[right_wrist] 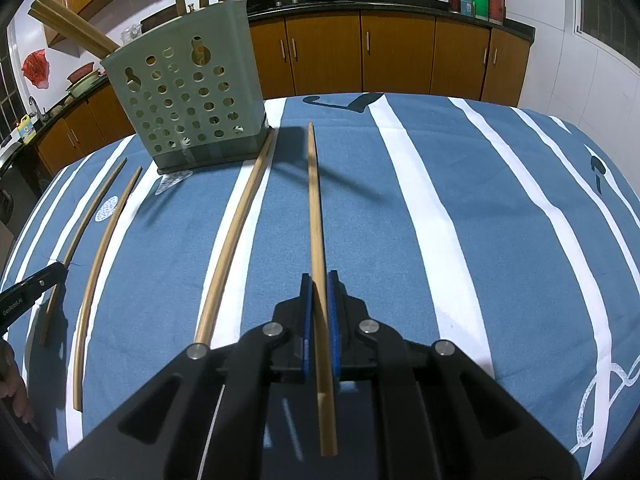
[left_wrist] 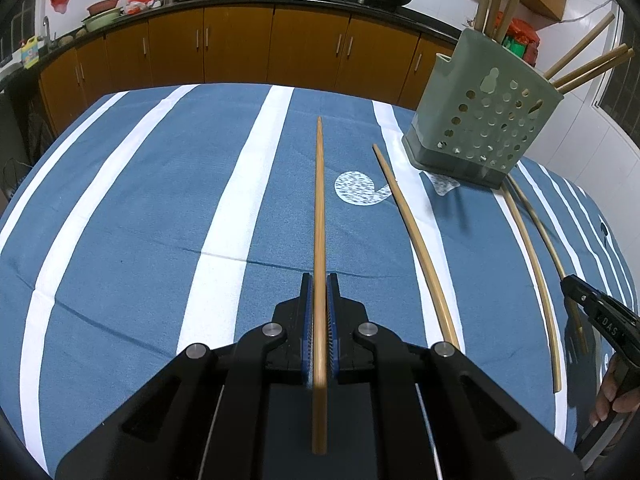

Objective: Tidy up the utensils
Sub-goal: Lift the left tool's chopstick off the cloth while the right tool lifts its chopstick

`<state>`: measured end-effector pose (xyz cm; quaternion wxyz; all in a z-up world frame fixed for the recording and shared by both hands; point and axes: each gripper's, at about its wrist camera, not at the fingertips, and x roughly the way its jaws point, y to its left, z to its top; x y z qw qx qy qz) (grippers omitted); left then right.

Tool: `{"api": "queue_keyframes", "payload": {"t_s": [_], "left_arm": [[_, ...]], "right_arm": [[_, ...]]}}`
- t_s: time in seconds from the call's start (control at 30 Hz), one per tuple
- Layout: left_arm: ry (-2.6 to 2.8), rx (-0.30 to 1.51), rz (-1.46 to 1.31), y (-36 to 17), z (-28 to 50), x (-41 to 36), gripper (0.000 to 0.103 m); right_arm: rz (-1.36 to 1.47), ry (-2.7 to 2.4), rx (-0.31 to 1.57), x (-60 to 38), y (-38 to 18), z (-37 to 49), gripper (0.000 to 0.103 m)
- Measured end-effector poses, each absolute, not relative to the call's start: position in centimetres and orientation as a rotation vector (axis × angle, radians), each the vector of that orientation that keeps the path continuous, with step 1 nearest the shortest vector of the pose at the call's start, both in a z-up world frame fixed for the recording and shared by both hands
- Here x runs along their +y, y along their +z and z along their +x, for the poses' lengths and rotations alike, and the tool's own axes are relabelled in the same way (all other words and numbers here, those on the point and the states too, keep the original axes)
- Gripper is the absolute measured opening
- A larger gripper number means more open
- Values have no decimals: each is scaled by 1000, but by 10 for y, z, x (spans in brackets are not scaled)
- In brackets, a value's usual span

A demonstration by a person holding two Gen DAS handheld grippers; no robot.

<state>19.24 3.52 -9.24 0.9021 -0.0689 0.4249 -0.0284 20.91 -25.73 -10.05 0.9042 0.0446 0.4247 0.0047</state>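
Each gripper, the left gripper and the right gripper, is built of matte black angular links joined by round silver pins, with blue ridged pads lining its fingers. White lettering is printed on the black side of each, seen at the frame edges.

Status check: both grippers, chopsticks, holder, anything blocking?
Left gripper and right gripper each shut on a chopstick. Two chopsticks loose on the cloth. Holder upright, part-filled. Path clear.
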Motion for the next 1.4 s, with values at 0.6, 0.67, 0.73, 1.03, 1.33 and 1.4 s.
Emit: {"api": "queue_keyframes", "payload": {"t_s": [0.6, 0.67, 0.73, 1.03, 1.33, 1.4], "left_arm": [[-59, 879, -143, -92, 193, 34, 8], [-59, 879, -143, -92, 193, 35, 8], [-59, 879, -143, -92, 192, 35, 8], [-57, 880, -139, -92, 193, 34, 8], [-45, 885, -59, -91, 180, 28, 8], [-42, 885, -60, -91, 179, 28, 8]], "right_arm": [[92, 10, 877, -258, -101, 209, 10], [93, 10, 877, -258, -101, 209, 10], [92, 10, 877, -258, -101, 209, 10], [93, 10, 877, -257, -101, 209, 10], [81, 13, 878, -258, -102, 203, 10], [82, 13, 879, -258, -102, 203, 10]]}}
